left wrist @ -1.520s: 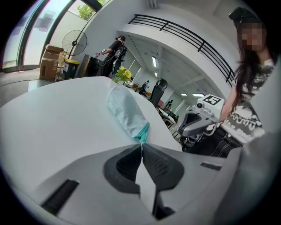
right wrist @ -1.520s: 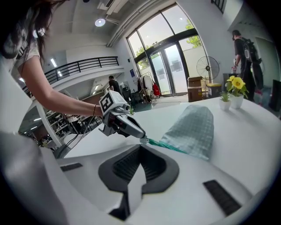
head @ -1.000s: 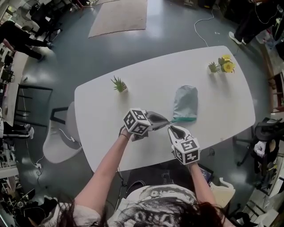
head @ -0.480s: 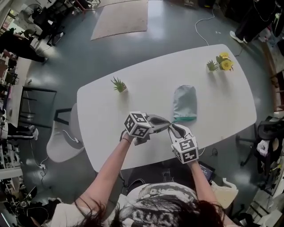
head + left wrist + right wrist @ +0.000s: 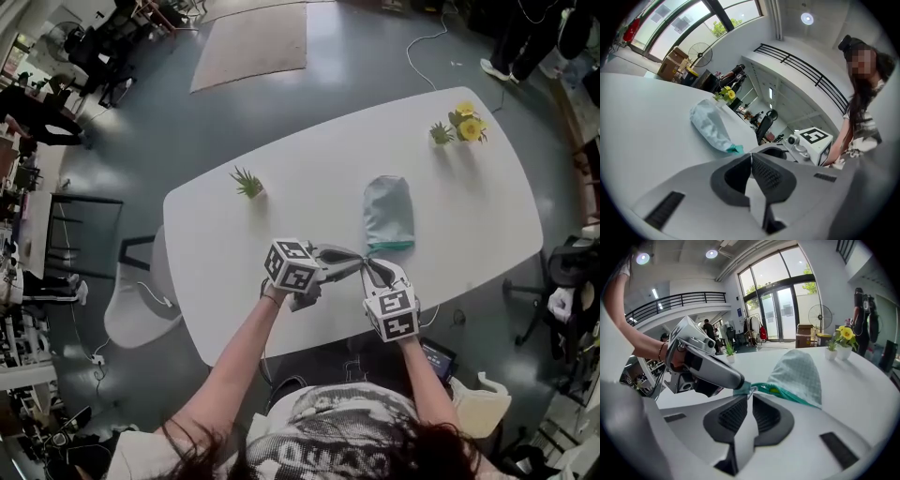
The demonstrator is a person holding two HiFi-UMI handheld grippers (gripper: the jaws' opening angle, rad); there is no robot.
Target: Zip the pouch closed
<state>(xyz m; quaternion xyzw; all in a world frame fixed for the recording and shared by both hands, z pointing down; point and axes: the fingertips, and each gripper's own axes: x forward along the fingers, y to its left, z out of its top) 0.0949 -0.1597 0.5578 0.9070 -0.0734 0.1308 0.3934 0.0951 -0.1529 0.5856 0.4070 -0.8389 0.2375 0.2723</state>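
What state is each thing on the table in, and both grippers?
Pale blue-grey fabric pouch: lying on white table, teal zipper end pinched.
Left gripper: shut on pouch's teal corner.
Right gripper: shut on small metal zipper pull.
Green plant pot: upright.
Yellow flower pot: upright.

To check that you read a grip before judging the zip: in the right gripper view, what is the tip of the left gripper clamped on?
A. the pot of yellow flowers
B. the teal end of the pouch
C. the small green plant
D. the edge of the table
B: in the right gripper view the left gripper has its jaws together on the teal end of the pouch.
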